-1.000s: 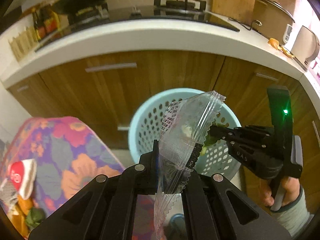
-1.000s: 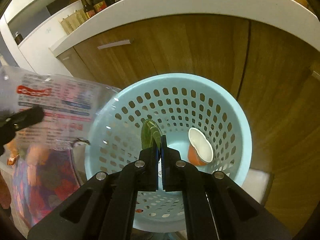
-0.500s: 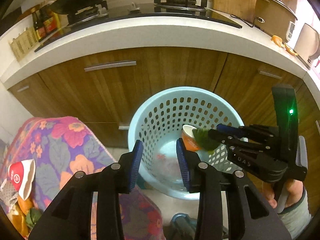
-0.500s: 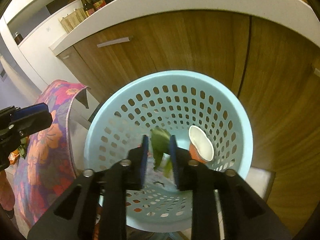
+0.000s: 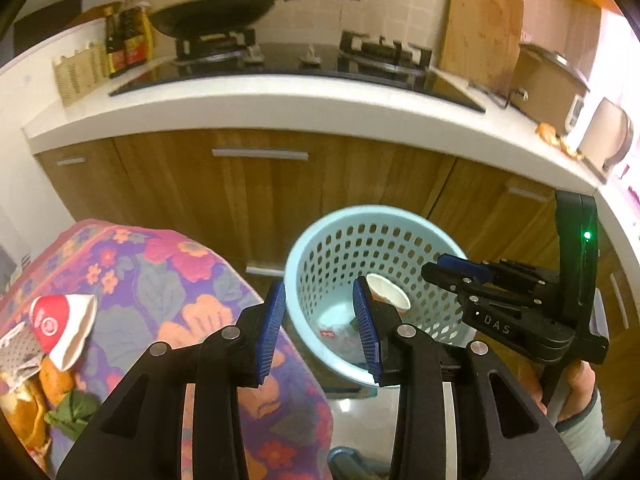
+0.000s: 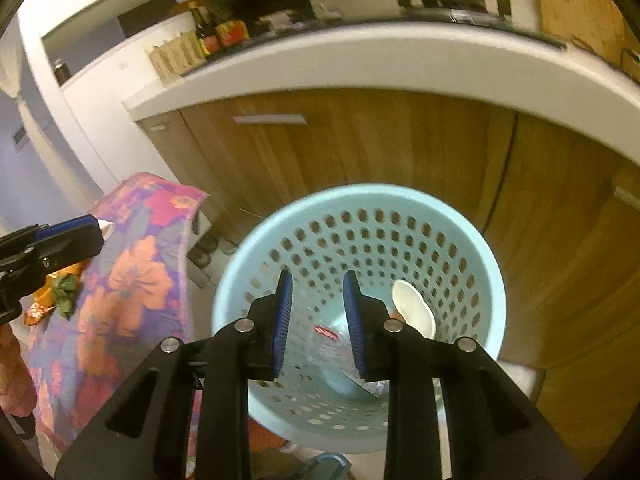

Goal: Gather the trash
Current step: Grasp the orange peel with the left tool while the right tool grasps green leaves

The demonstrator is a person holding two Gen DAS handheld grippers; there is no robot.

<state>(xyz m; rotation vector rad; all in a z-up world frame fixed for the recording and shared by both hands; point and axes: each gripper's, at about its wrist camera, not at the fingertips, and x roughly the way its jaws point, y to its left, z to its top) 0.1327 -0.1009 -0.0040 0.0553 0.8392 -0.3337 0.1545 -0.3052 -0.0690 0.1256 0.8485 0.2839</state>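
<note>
Both spread wide and holding nothing: left gripper (image 5: 319, 324) bottom center, right gripper (image 6: 317, 312) over the blue basket (image 6: 486, 280) mid-frame. Inside: paper cup (image 6: 414, 314), clear wrapper (image 6: 332, 344). More trash (image 5: 60, 330) lower left on floral cloth (image 5: 160, 272).

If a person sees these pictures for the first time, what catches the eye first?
The light blue perforated basket on the floor before the wooden cabinets, with a paper cup inside it. Next, the flowered tablecloth at left, with a crushed red-and-white cup on it.
</note>
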